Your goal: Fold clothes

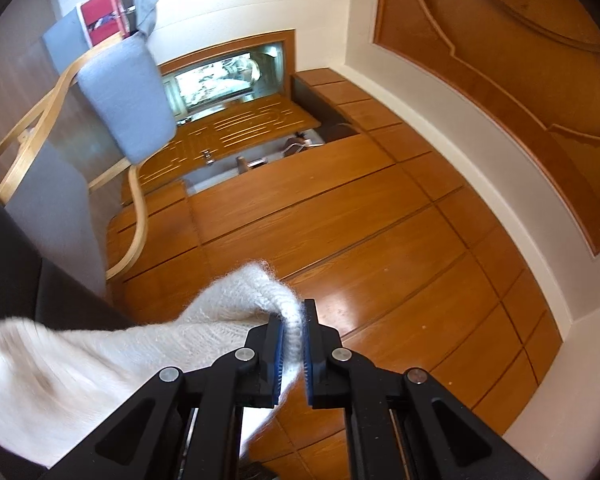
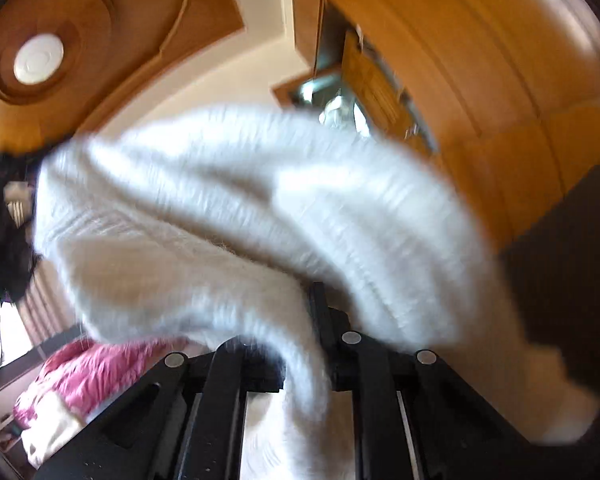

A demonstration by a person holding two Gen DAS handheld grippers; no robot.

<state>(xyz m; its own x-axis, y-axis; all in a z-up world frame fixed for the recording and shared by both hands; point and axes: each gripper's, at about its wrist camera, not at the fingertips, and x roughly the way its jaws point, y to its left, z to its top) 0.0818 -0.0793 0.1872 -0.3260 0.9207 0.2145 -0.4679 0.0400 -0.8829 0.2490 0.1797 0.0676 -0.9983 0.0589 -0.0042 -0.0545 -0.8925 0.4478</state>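
A fluffy white knit sweater [image 1: 100,360] hangs in the air between both grippers. In the left wrist view my left gripper [image 1: 293,344] is shut on a ribbed edge of it, and the cloth trails off to the lower left. In the blurred right wrist view the sweater [image 2: 240,200] billows over my right gripper [image 2: 300,344]. A strand of it runs down between the fingers, which stand close together. Only one black finger [image 2: 320,308] shows; the other is hidden under the knit.
A grey chair with bent wooden arms [image 1: 128,96] and clothes piled behind it stands ahead of the left gripper, beside wooden cupboard doors [image 1: 340,220]. Pink bedding [image 2: 80,372] lies at the lower left of the right view. A dark surface [image 2: 560,280] sits at the right.
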